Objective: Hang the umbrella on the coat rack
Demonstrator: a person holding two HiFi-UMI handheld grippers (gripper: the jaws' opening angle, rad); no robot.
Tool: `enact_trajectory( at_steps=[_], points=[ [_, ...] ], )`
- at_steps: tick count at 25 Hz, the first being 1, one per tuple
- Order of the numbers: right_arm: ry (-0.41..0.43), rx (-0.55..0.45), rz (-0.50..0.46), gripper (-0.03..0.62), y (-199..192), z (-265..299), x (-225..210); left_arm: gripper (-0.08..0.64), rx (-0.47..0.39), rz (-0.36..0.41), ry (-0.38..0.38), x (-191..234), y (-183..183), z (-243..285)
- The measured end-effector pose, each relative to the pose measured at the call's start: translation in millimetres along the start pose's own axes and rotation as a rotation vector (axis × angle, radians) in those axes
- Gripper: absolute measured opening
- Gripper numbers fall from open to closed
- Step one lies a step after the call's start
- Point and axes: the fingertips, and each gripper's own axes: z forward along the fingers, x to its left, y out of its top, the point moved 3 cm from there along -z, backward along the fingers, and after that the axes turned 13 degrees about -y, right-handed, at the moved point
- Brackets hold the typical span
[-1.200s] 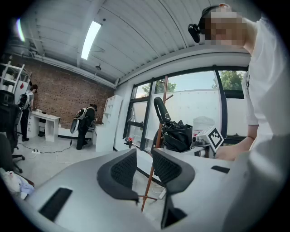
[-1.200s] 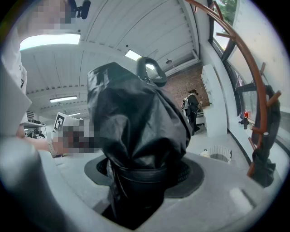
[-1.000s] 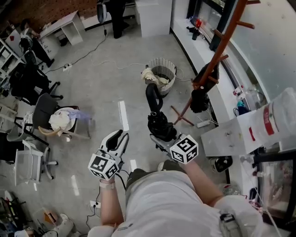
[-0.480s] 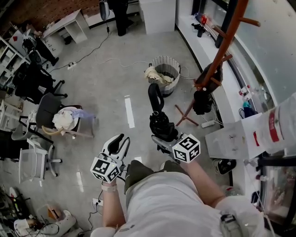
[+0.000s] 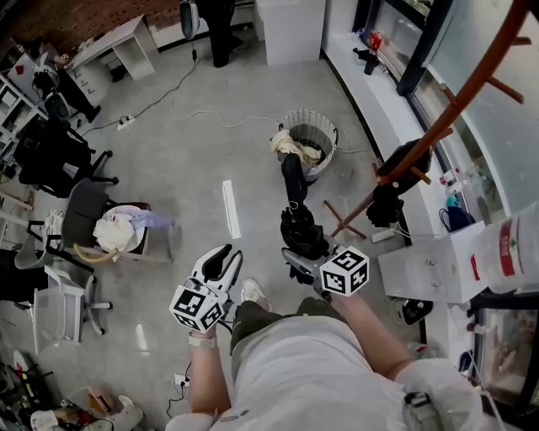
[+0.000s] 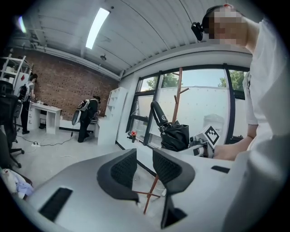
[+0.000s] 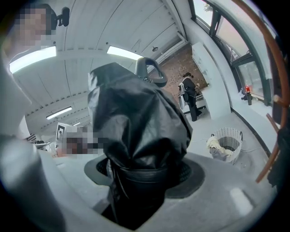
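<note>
A folded black umbrella [image 5: 295,220] stands upright in my right gripper [image 5: 308,258], whose jaws are shut on its lower bundle; its curved handle [image 5: 292,172] points away from me. In the right gripper view the umbrella [image 7: 136,131] fills the space between the pads. The brown wooden coat rack [image 5: 455,97] leans across the upper right, a dark bag [image 5: 396,181] hanging from one peg. My left gripper [image 5: 222,256] hovers to the left of the umbrella, open and holding nothing. The left gripper view shows the coat rack [image 6: 180,95] by the window beyond the jaws.
A wicker basket [image 5: 313,135] with cloth in it stands on the floor beyond the umbrella. A white counter [image 5: 429,261] sits at right under the rack. A chair piled with clothes [image 5: 118,227] stands at left, and a person [image 5: 210,25] stands at the far back.
Both grippers have moved forward over the floor toward the basket and the rack and sunk a little. The umbrella stays gripped and the left jaws stay apart.
</note>
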Motion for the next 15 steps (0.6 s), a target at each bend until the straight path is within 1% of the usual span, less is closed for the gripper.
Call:
enact_trajectory(
  at_steps=[3,6,10,13,15],
  points=[
    [-0.028,-0.002,-0.012,0.284,15,35,4,0.094,0.002,0.002,-0.028,40,9,-5],
    [-0.056,-0.007,-0.013,0.284,28,69,11,0.094,0.006,0.01,-0.073,74,20,-10],
    [-0.113,-0.025,-0.006,0.284,48,114,20,0.094,0.004,0.023,-0.117,123,34,-21],
    [-0.153,-0.046,-0.01,0.284,60,133,25,0.094,-0.005,0.017,-0.139,151,37,-27],
    [-0.177,-0.044,-0.025,0.282,64,139,22,0.094,-0.002,0.013,-0.152,163,36,-24]
  ],
)
